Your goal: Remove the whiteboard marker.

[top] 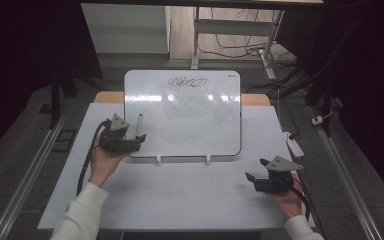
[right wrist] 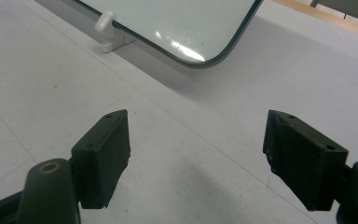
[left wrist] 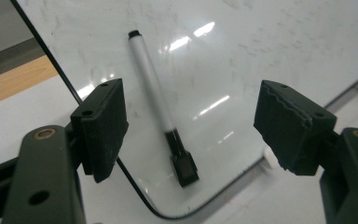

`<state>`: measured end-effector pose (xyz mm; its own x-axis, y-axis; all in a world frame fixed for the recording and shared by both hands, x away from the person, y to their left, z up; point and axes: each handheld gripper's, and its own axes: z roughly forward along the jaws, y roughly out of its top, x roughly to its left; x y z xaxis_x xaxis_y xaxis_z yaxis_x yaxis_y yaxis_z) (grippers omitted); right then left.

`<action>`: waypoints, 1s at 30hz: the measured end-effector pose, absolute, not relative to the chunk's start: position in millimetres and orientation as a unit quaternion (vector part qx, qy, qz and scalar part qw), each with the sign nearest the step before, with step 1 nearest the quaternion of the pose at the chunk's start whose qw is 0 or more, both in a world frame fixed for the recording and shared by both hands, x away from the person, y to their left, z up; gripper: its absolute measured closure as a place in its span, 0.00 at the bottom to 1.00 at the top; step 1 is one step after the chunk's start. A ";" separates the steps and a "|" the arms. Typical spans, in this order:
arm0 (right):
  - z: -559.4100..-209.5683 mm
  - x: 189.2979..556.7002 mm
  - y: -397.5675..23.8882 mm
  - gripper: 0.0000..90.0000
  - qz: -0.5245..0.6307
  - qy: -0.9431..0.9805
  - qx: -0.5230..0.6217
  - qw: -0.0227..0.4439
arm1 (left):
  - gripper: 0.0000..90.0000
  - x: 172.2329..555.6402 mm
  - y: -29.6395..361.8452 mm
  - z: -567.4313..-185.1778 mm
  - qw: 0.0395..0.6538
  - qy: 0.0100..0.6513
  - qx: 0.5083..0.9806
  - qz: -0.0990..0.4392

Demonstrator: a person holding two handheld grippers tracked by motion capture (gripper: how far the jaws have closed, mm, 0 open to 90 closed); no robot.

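Observation:
A whiteboard [top: 182, 115] lies tilted on the white table, with a black scribble [top: 187, 81] near its top edge. A white marker [top: 140, 122] with a black cap lies on the board's left part. In the left gripper view the marker [left wrist: 156, 100] rests on the whiteboard [left wrist: 270, 51], cap end nearest me. My left gripper [top: 137, 141] hovers over the board's lower left corner; its jaws [left wrist: 191, 121] stand open, apart from the marker. My right gripper [top: 256, 181] rests open over the table at the front right, nothing between its pads [right wrist: 198, 154].
Two white feet [top: 158, 160] prop the board's front edge; one foot [right wrist: 109, 30] and the whiteboard corner [right wrist: 182, 23] lie ahead of the right gripper. A power strip [top: 294, 145] sits at the table's right edge. Desk legs and cables stand behind the table.

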<state>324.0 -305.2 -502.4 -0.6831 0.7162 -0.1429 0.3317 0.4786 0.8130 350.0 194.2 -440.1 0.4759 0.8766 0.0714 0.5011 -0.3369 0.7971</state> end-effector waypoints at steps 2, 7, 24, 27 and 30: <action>-503.0 324.3 -305.0 0.25 0.398 0.827 0.317 0.240 | 0.31 356.1 191.3 -440.0 0.375 0.446 0.772 0.256; -504.7 324.6 -303.9 0.26 0.391 0.829 0.317 0.242 | 0.38 368.0 183.5 -440.1 0.366 0.449 0.769 0.269; -506.1 324.5 -303.7 0.26 0.381 0.831 0.320 0.250 | 0.66 388.4 175.2 -456.0 0.309 0.475 0.761 0.315; -505.8 324.6 -304.1 0.26 0.380 0.830 0.321 0.252 | 0.72 389.9 172.6 -458.2 0.305 0.473 0.762 0.320; -505.8 324.6 -304.3 0.26 0.379 0.830 0.322 0.254 | 0.77 390.5 170.3 -459.2 0.302 0.470 0.761 0.329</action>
